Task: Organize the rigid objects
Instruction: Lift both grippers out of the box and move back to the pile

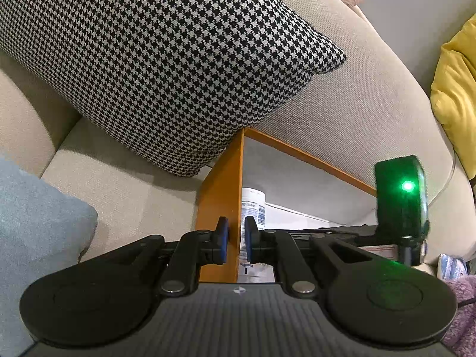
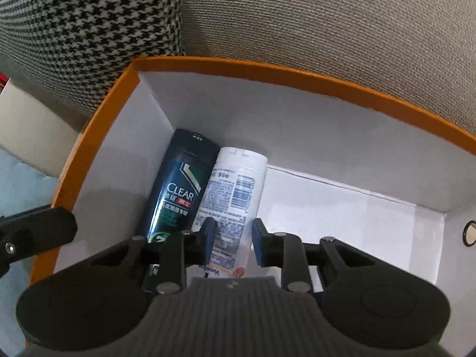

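**Two bottles lie in the orange-rimmed box on the sofa**

The left gripper [image 1: 236, 242] has its jaws pinching the thin cardboard wall of the box [image 1: 221, 184]; that wall is smooth matt orange outside and white inside. Its blue pads sit on either side of the wall's upper edge.

Beyond the left jaws a plump houndstooth cushion [image 1: 154, 59], coarse black-and-white weave, leans over the box corner against the beige, ribbed-weave sofa [image 1: 342, 104]. To the left of the jaws lies a soft pale-blue cushion [image 1: 38, 208], and far to the right a crumpled yellow cushion [image 1: 455, 89].

The right gripper [image 2: 233, 242] hangs over the open box [image 2: 98, 136], its jaws spread a little with the white bottle [image 2: 235, 184] beneath the gap; the pads do not press on it. That bottle is a rounded cylinder of glossy white plastic with fine print and a barcode, lying on its side on the flat white floor. Touching it, to the left of the jaws, lies a dark teal CLEAR shampoo bottle [image 2: 181, 184], flattened, shiny, with a black cap, tucked into the corner against the left wall. To the right of the jaws the box floor is bare white card.
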Demonstrator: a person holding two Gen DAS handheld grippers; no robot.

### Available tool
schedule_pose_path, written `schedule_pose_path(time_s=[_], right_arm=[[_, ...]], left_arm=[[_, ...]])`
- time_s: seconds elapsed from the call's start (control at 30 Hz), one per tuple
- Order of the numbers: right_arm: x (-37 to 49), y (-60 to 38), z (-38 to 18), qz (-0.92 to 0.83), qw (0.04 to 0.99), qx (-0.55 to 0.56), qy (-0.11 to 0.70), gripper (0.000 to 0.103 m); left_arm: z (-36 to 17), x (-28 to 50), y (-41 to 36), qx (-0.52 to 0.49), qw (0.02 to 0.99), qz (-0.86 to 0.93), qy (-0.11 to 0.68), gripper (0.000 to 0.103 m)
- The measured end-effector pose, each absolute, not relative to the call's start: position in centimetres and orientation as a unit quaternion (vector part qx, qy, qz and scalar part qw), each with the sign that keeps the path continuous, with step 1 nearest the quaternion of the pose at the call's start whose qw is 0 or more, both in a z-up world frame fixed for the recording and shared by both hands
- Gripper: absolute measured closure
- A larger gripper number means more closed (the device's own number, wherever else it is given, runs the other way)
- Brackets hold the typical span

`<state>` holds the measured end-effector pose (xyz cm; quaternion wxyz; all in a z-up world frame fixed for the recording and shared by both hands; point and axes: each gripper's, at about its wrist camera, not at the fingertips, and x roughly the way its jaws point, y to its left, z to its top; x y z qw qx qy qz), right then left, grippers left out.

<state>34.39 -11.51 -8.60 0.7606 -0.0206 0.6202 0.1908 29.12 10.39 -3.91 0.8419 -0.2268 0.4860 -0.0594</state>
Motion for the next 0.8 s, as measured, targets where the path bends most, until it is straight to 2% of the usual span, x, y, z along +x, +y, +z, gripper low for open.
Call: schedule_pose_path(time_s=[0.27, 0.5, 0.6, 0.63, 0.67, 0.8], right_arm=[[32.2, -11.8, -4.0, 0.201, 0.792, -0.020, 0.577, 0.075], [25.7, -16.7, 1.6, 0.215, 0.831, 0.006, 0.513, 0.074], [22.3, -18.6, 3.2, 0.212, 0.847, 0.011, 0.488, 0.070], [21.1, -19.1, 3.4, 0.206, 0.853, 0.012, 0.479, 0.064], [19.7, -19.8, 3.6, 0.201, 0.861, 0.014, 0.467, 0.062], [14.4, -22.6, 2.9, 0.170, 0.879, 0.055, 0.443, 0.062]], left_arm=[[-2.4, 27.9, 10.0, -0.213, 0.855, -0.057, 0.470, 0.091], [2.0, 24.7, 8.1, -0.173, 0.881, -0.093, 0.431, 0.091], [3.6, 22.4, 6.5, -0.149, 0.886, -0.132, 0.419, 0.091], [3.9, 21.6, 5.9, -0.146, 0.884, -0.146, 0.420, 0.091], [4.1, 20.9, 5.2, -0.142, 0.881, -0.160, 0.422, 0.091], [3.6, 18.0, 3.4, -0.123, 0.865, -0.195, 0.445, 0.091]])
